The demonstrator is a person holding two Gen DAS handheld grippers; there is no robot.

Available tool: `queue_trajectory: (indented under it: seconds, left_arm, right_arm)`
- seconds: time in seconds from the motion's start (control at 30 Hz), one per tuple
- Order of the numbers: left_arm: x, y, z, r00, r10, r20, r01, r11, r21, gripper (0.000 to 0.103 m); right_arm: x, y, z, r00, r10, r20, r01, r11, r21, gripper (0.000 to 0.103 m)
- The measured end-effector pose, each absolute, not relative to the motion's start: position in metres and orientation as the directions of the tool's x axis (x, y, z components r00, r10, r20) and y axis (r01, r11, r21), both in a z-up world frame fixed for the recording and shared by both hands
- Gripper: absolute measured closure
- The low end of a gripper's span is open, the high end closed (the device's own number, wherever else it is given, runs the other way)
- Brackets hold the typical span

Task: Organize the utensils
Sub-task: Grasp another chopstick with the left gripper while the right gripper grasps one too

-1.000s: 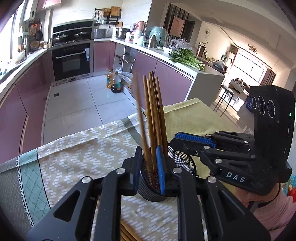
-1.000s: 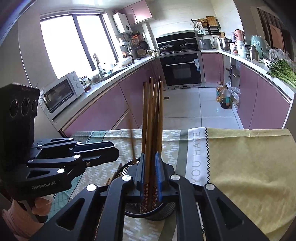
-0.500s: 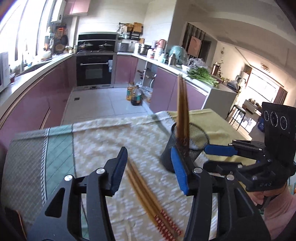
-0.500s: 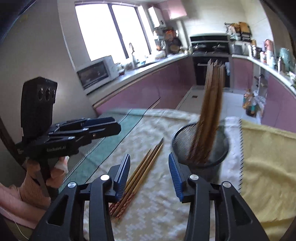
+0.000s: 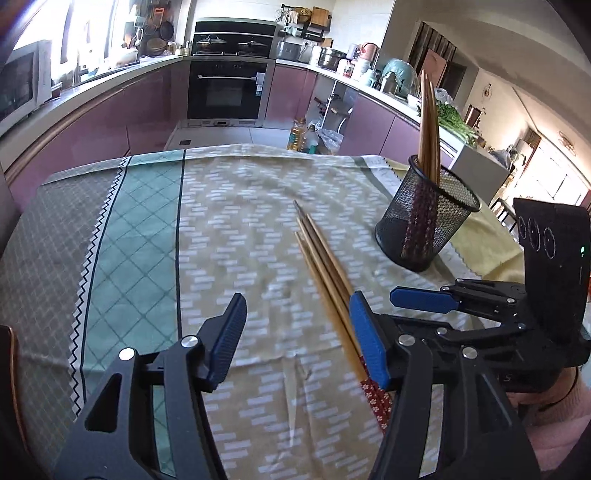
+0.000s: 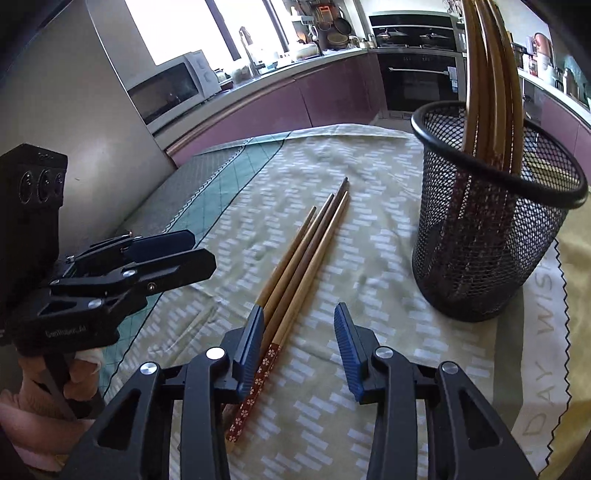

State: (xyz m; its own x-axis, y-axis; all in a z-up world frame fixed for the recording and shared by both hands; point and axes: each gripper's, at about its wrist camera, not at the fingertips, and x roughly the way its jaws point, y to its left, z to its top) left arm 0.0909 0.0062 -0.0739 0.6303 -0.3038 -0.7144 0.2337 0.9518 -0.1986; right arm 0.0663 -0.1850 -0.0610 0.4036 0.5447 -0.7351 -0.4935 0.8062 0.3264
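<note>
Several loose brown wooden chopsticks (image 6: 306, 243) lie on the patterned cloth of the bench (image 5: 236, 229) beside the black wire-mesh cup (image 6: 491, 221) holding other chopsticks, while the left gripper (image 5: 297, 332), jaws just widened, and right gripper (image 6: 299, 332), just narrowed, hover released, grasping nothing.

Kitchen interior: mauve base cabinets (image 5: 122, 110) under a pale L-shaped worktop (image 5: 373, 92), a black built-in oven (image 5: 227, 90), a white microwave (image 6: 170, 86) beside a bright daylit window (image 6: 188, 27), and a pale tiled floor (image 5: 229, 134).
</note>
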Motion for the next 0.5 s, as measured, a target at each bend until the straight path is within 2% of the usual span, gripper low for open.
queue_trajectory:
  seconds: [0.27, 0.5]
  left_arm:
    - [0.095, -0.006, -0.081, 0.607, -0.306, -0.734, 0.247, 0.95, -0.192, 0.045]
    - [0.099, -0.01, -0.086, 0.594, -0.3, -0.746, 0.251, 0.951, -0.183, 0.047]
  right_arm:
    - [0.065, -0.18, -0.067, 0.414, 0.509, -0.755, -0.483, 0.826, 0.292, 0.072]
    - [0.065, -0.176, -0.068, 0.421, 0.493, -0.761, -0.487, 0.831, 0.269, 0.073]
